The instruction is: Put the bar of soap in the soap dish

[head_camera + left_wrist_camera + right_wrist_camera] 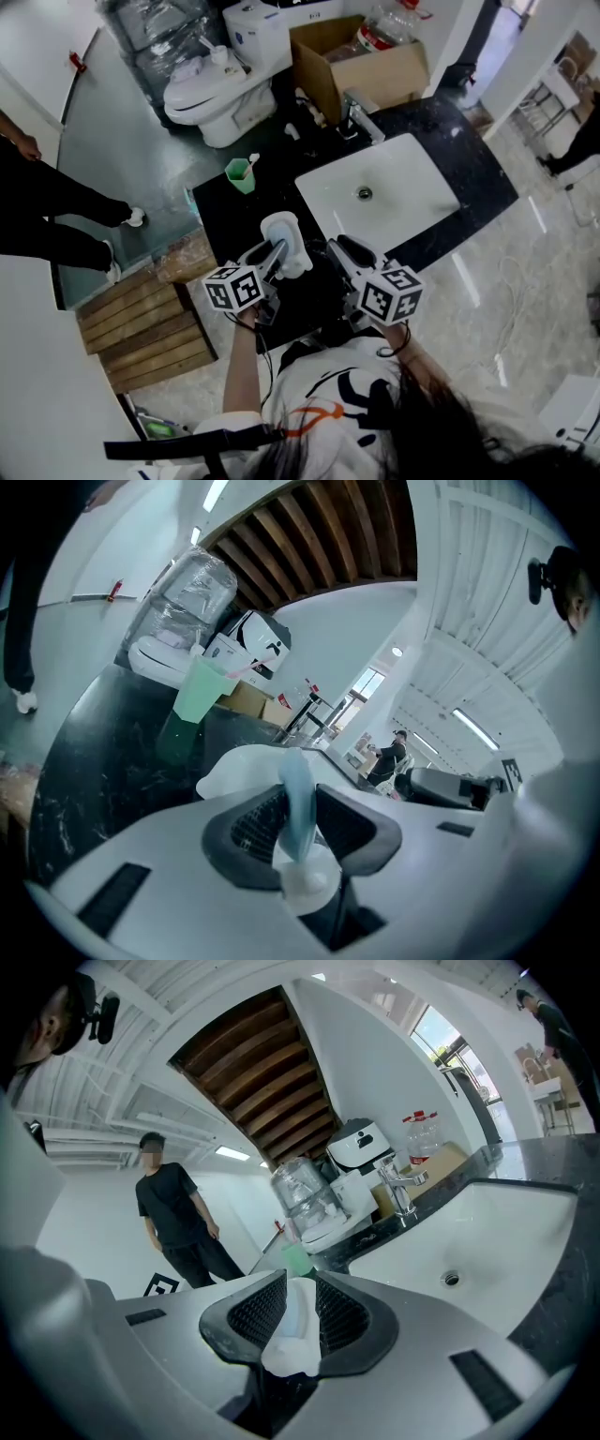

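The white soap dish [284,236] with a pale blue inner tray hangs just above the black counter [225,211], left of the sink. My left gripper [274,255] is shut on its near rim. In the left gripper view the thin blue edge [297,803] stands upright between the pads, and the white dish body [239,766] spreads out beyond them. My right gripper [339,251] hovers right of the dish, level with it. In the right gripper view it [300,1312] is shut on a white and pale blue bar of soap [298,1326]. The head view hides the soap.
A white sink [412,164] with a faucet [361,117] fills the counter's right half. A green cup [241,174] stands at the back left. Behind are a toilet [211,98] and a cardboard box [361,70]. A person [47,216] stands at the left, near wooden pallets [141,328].
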`<state>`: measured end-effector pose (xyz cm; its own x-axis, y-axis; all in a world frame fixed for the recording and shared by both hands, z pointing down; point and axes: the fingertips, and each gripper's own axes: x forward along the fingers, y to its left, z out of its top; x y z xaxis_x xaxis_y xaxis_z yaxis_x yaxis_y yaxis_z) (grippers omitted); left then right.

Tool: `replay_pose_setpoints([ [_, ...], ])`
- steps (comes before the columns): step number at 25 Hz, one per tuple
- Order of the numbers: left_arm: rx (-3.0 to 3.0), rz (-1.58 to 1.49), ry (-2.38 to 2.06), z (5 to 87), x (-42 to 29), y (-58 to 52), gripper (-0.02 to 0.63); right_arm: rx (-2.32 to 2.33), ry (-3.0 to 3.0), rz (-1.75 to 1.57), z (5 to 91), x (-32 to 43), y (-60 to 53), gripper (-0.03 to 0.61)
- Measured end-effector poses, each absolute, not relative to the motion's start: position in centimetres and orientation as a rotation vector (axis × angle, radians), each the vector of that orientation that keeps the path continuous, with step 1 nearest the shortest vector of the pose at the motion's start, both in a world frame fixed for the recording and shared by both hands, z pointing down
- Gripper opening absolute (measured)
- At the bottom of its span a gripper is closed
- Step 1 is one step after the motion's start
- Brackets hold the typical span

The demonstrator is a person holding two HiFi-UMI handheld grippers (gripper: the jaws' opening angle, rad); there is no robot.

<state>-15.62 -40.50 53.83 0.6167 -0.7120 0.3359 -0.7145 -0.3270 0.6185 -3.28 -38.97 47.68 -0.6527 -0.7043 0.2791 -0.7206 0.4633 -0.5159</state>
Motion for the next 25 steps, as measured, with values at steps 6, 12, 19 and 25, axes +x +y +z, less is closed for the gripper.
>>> replay_pose_setpoints([
  [6,2.086,0.056,-1.119,54.46,-15.53,-40.81,0.107,1.303,-2.655,0.965,47.96,-3.05,-39.36,0.103],
  [12,2.079,0.033,-1.114,54.59,-15.59,-40.93,0.107,1.314,-2.651,0.971,48.05,-2.83,-39.67,0.103],
  [19,2.058,0.004,-1.124,54.81,-15.83,-40.98,0.107,1.304,-2.658,0.974,48.22,-3.05,-39.65,0.103],
  [25,2.073,0.048,-1.148,54.81,-15.88,-41.02,0.107,1.304,-2.655,0.969,48.15,-2.83,-39.62,0.103],
])
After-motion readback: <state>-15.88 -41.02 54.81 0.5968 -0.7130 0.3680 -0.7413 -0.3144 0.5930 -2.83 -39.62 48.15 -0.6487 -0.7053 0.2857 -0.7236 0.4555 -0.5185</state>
